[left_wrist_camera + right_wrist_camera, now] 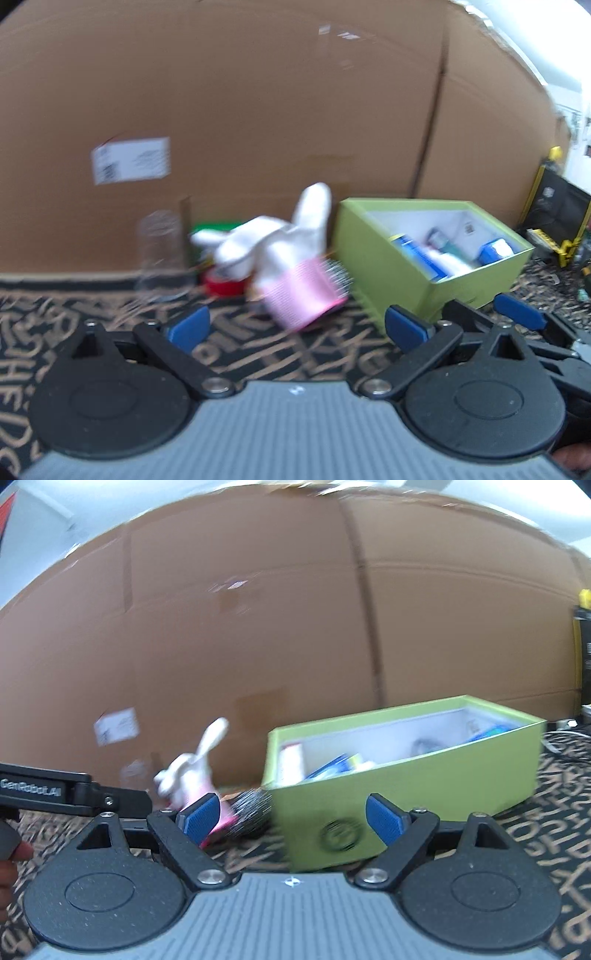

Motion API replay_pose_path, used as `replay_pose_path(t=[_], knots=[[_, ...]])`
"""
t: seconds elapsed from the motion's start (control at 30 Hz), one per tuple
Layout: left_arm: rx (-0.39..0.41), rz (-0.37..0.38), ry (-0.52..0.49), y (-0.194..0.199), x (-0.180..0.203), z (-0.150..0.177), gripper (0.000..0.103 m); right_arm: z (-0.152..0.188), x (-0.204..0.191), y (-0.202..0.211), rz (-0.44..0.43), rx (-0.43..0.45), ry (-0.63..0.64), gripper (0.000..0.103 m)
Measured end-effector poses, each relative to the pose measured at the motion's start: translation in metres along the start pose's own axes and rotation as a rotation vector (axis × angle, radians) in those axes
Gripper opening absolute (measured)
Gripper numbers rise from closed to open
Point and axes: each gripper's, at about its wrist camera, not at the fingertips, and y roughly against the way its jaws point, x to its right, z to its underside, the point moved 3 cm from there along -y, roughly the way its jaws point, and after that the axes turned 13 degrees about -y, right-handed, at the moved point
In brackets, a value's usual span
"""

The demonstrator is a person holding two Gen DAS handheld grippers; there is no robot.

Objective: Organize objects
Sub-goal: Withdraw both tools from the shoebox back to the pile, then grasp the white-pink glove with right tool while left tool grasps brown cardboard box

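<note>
A green box (pixel 436 273) stands open on the patterned carpet and holds several items, blue and white. It also shows in the right wrist view (pixel 406 794). A white plush rabbit (pixel 273 236) lies left of the box on a pink cylinder (pixel 303 295) with a bristly brush end (pixel 338 277). The rabbit (pixel 192 771) and the brush (pixel 251 812) show in the right wrist view too. My left gripper (pixel 295 328) is open and empty, just short of the pink cylinder. My right gripper (pixel 291 819) is open and empty in front of the box's near corner.
A large cardboard box (pixel 258 110) walls off the back. A clear glass (pixel 162 254), a red tape roll (pixel 223 284) and a green item (pixel 214 229) stand left of the rabbit. Yellow-black gear (pixel 554 221) is at far right. The right gripper's fingers (pixel 517 314) show beside the box.
</note>
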Motion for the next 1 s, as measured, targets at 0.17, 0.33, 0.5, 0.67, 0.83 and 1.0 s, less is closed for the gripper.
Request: replay_pose_path(t=[0.17, 0.33, 0.5, 0.67, 0.83, 1.0], knots=[[-0.045, -0.077, 0.089, -0.002, -0.037, 0.02, 0.103, 0.014, -0.034, -0.003, -0.043, -0.043, 0.13, 0.089], [-0.029, -0.111, 0.153, -0.001, -0.062, 0.026, 0.103, 0.024, -0.067, -0.025, -0.007, -0.069, 0.303, 0.081], [-0.041, -0.134, 0.19, -0.006, -0.075, 0.035, 0.103, 0.025, -0.09, -0.063, 0.01, -0.065, 0.409, 0.078], [-0.062, -0.14, 0.17, -0.012, -0.079, 0.041, 0.103, 0.029, -0.099, -0.11, 0.056, -0.129, 0.446, 0.059], [-0.075, -0.137, 0.173, -0.015, -0.083, 0.043, 0.103, 0.026, -0.089, -0.103, 0.008, -0.203, 0.348, 0.014], [-0.093, -0.128, 0.183, -0.023, -0.082, 0.042, 0.103, 0.024, -0.072, -0.051, -0.018, -0.178, 0.301, 0.013]])
